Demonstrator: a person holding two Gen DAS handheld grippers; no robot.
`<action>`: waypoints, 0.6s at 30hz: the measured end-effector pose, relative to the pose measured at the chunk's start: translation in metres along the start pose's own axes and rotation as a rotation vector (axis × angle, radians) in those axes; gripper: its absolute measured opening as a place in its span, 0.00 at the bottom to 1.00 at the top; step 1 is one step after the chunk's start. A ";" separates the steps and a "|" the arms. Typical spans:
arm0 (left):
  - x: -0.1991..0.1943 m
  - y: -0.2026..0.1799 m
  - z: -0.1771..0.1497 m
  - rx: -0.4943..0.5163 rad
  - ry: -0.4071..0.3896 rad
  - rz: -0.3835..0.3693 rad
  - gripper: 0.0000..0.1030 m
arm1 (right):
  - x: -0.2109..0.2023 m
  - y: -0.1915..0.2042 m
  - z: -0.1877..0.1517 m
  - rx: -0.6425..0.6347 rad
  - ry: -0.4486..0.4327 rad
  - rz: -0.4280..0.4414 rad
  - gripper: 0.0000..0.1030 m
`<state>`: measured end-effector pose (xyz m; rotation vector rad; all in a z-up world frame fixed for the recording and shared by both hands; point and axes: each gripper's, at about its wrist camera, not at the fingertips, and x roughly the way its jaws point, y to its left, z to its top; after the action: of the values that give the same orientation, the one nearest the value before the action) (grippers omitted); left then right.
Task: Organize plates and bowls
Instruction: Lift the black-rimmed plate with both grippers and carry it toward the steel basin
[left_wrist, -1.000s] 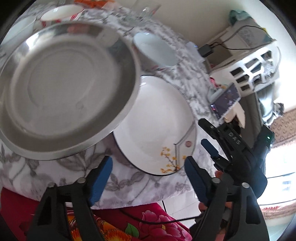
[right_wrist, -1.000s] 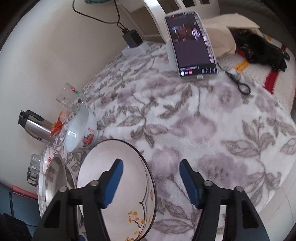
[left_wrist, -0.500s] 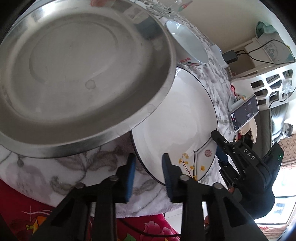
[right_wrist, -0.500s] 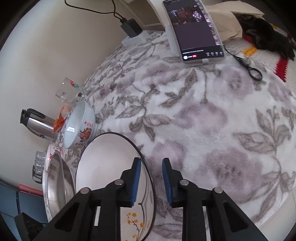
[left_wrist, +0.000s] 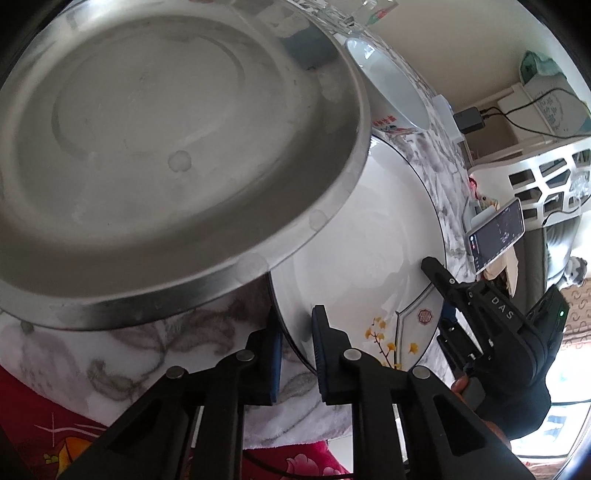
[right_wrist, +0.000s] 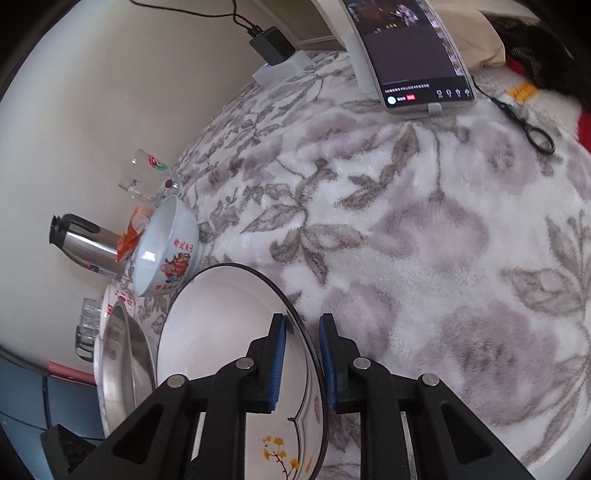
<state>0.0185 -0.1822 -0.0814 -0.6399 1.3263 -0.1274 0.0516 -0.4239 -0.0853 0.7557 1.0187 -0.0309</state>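
Note:
A large white plate with yellow flowers (left_wrist: 369, 236) lies on the floral cloth; it also shows in the right wrist view (right_wrist: 225, 332). My left gripper (left_wrist: 297, 332) is shut on its near rim. My right gripper (right_wrist: 301, 343) is shut on its right rim; it also shows in the left wrist view (left_wrist: 443, 291). A steel plate (left_wrist: 166, 147) sits left of the white plate and overlaps its edge, seen edge-on in the right wrist view (right_wrist: 125, 354). A white bowl with a red print (right_wrist: 166, 251) stands behind the white plate.
A phone on a stand (right_wrist: 406, 51), a charger (right_wrist: 273, 48) and small scissors (right_wrist: 524, 122) lie at the back of the floral cloth (right_wrist: 406, 240). A steel kettle (right_wrist: 85, 243), a glass (right_wrist: 144, 173) and an orange packet stand by the wall.
Both grippers were open beside the white plate a second ago. They moved in and closed on its rim, the left at the near edge, the right at the right edge.

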 end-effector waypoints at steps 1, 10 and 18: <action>0.000 0.001 0.000 -0.007 0.001 -0.006 0.15 | 0.000 0.000 0.000 0.002 0.000 0.002 0.20; -0.003 -0.005 -0.001 0.058 -0.005 0.010 0.16 | -0.009 0.006 -0.001 -0.049 -0.023 -0.029 0.15; -0.006 -0.017 -0.002 0.115 -0.018 0.003 0.17 | -0.023 0.003 0.000 -0.055 -0.057 -0.022 0.13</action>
<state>0.0193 -0.1942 -0.0680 -0.5404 1.2922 -0.1938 0.0401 -0.4286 -0.0660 0.6895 0.9704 -0.0427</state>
